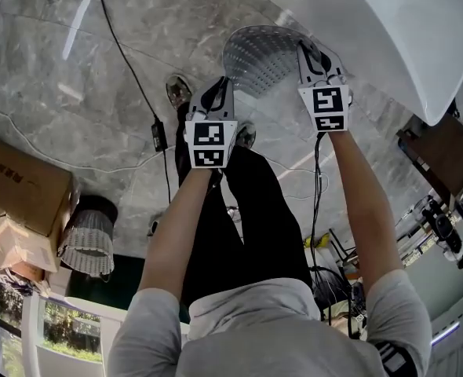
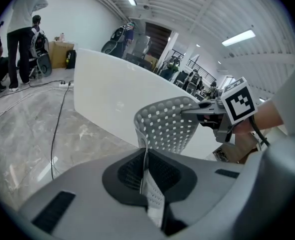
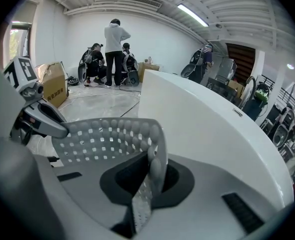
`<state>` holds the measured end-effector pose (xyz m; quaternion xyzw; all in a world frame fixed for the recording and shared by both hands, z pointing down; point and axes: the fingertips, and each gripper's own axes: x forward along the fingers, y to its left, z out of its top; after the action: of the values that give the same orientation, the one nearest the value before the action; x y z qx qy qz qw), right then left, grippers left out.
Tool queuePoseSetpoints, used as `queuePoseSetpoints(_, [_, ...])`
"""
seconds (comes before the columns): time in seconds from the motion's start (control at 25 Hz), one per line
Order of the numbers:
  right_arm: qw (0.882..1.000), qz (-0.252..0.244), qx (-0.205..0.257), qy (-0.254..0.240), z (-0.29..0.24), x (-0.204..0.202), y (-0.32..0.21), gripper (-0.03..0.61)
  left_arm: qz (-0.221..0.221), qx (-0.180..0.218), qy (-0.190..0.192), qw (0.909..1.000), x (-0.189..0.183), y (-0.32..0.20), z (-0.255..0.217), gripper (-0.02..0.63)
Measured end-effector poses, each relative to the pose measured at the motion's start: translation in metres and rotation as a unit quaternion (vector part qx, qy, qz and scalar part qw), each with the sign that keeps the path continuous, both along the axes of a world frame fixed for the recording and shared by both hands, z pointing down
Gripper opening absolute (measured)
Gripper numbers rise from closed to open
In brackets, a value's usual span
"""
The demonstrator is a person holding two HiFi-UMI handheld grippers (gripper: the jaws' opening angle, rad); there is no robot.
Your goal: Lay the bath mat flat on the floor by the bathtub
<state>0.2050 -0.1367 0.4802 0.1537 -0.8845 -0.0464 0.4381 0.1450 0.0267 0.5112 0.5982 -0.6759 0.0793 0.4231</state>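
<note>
A grey perforated bath mat [image 1: 261, 58] hangs in the air between my two grippers, over the marble floor [image 1: 74, 77] beside the white bathtub [image 1: 404, 30]. My left gripper [image 1: 220, 93] is shut on the mat's left edge, and the mat [image 2: 170, 124] runs from its jaws across to the other gripper [image 2: 207, 113]. My right gripper [image 1: 314, 60] is shut on the right edge; in the right gripper view the mat [image 3: 105, 139] curves away from the jaws toward the left gripper [image 3: 35, 116]. The tub wall [image 3: 207, 129] stands close on the right.
A black cable [image 1: 141, 93] runs across the floor. A cardboard box [image 1: 23, 183] and a woven basket [image 1: 86, 238] sit at the left. Equipment and cables crowd the right [image 1: 439, 218]. People stand far off [image 3: 115, 54]. My feet [image 1: 178, 89] are just behind the mat.
</note>
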Motion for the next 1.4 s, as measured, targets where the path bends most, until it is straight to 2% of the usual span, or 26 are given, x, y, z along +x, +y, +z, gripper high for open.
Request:
queuePoseSetpoints(0.44, [0.999, -0.03, -0.009, 0.01, 0.028, -0.07, 0.0, 0.02, 0.009, -0.002, 0.002, 1.0, -0.059, -0.004, 0.027, 0.02])
queuePoseSetpoints(0.72, [0.998, -0.05, -0.026, -0.004, 0.047, -0.085, 0.011, 0.02, 0.003, -0.01, -0.011, 0.9999, -0.07, 0.009, 0.045, 0.02])
queuePoseSetpoints(0.92, [0.996, -0.078, -0.025, -0.018, 0.06, -0.101, 0.012, 0.02, -0.019, -0.018, -0.034, 0.9991, -0.091, 0.012, 0.061, 0.02])
queuePoseSetpoints(1.12, [0.995, -0.096, -0.032, -0.021, 0.07, -0.107, 0.017, 0.02, -0.046, -0.026, -0.028, 0.9982, -0.098, 0.025, 0.071, 0.021])
queuePoseSetpoints(1.4, [0.992, -0.117, -0.037, -0.013, 0.084, -0.124, 0.021, 0.02, -0.049, -0.026, -0.03, 0.998, -0.115, 0.027, 0.089, 0.021])
